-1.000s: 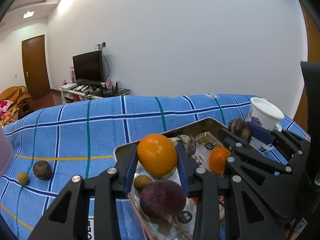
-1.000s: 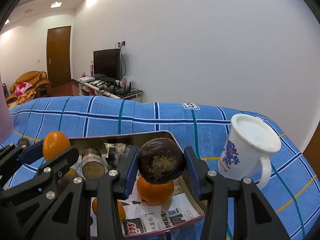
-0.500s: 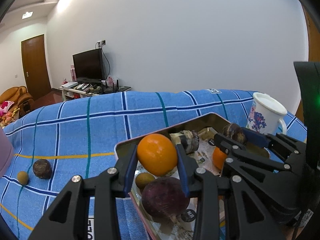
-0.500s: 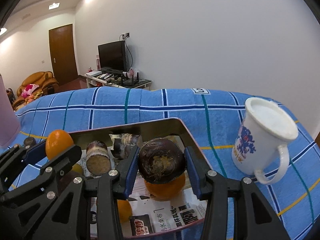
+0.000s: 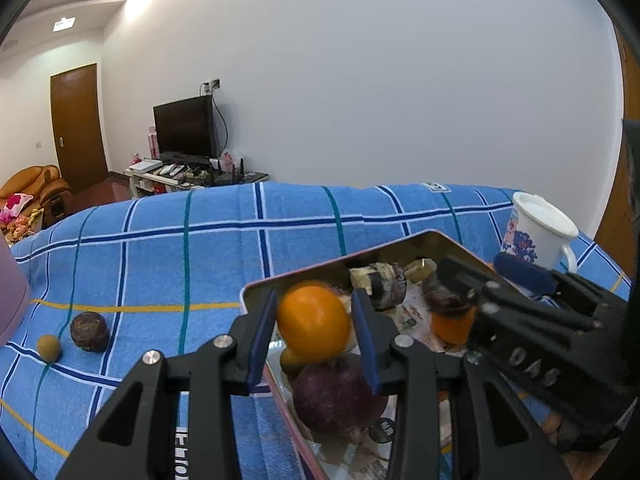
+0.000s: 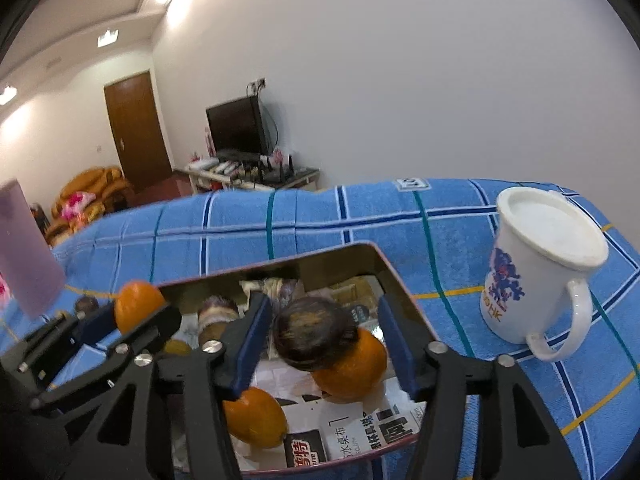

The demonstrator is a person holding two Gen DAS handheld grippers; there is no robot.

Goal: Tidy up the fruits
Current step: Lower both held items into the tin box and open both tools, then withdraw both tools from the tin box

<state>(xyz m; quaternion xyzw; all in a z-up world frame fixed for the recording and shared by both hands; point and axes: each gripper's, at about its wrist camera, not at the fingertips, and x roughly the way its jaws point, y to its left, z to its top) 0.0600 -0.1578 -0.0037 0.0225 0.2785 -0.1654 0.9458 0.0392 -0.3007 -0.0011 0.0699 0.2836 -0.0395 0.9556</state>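
Observation:
Over the metal tray (image 5: 312,276), lined with newspaper, my left gripper (image 5: 314,340) has its jaws opening. An orange (image 5: 314,322) is between them, blurred, with a thin gap to each pad, just above a purple fruit (image 5: 336,396). My right gripper (image 6: 324,344) is also opening above the tray (image 6: 280,264). A dark brown fruit (image 6: 316,334) sits loose between its blue pads, resting on an orange (image 6: 348,364). A second orange (image 6: 256,416) lies nearer. The left gripper's orange (image 6: 138,306) shows at the left.
A white mug (image 6: 536,268) with a blue print stands right of the tray on the blue checked cloth (image 5: 160,260). A dark brown fruit (image 5: 89,331) and a small yellowish fruit (image 5: 49,347) lie on the cloth to the left. A pink object (image 5: 10,300) stands at the far left.
Both grippers' jaws have widened. The orange and the dark brown fruit have come free of the pads and sunk slightly. The right wrist view has tilted.

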